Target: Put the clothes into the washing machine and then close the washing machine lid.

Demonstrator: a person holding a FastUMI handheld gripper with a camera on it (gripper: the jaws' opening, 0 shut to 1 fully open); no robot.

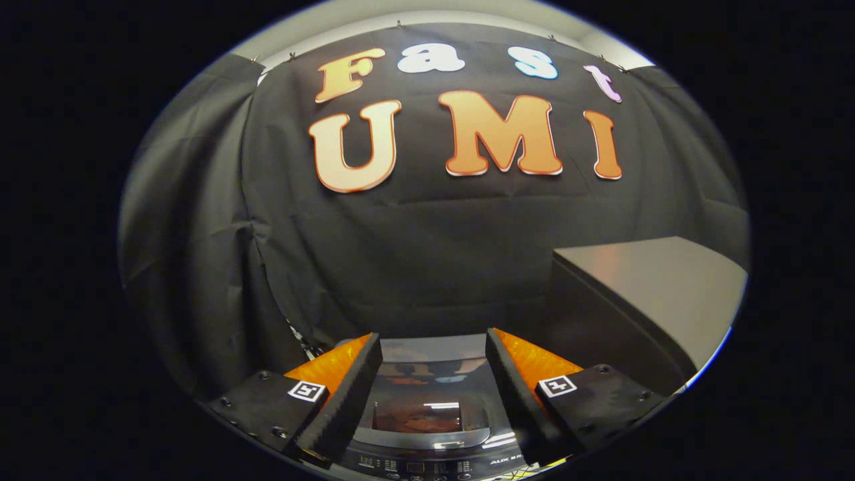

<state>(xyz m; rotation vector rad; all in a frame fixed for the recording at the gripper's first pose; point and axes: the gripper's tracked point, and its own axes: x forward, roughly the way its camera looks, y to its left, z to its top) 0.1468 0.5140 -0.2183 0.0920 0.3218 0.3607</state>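
Hovering: the tongs (433, 374) hang above the washing machine (427, 427), looking forward toward the booth's black cloth wall (414, 267).
Tongs state: spread wide, with nothing held between the two fingers (347, 394).
Surroundings: a grey box-like counter (654, 294) stands to the right, beyond the right finger; its flat top catches a soft light and its dark side wall drops down just beside the machine.
Backdrop: the cloth wall hangs in folds behind everything, with a pale strip of ceiling (427, 13) above it.
Obstructions: the two fingers cover the left and right flanks of the machine; nothing lies in the gap between them except the machine itself.
Washing machine position: below and just ahead of the tongs, seen through the gap between the fingers, near the foot of the cloth wall.
Washing machine lid: the lid (427, 394) is dark, glossy and reflective, mirroring ceiling lights and the wall; it looks to lie flat over the tub, though I cannot tell for sure that it is fully down.
Control panel: a strip of small buttons and markings (414, 464) runs along the near edge of the machine, too small to make out.
Clothes: whether any lie under the tinted lid I cannot tell.
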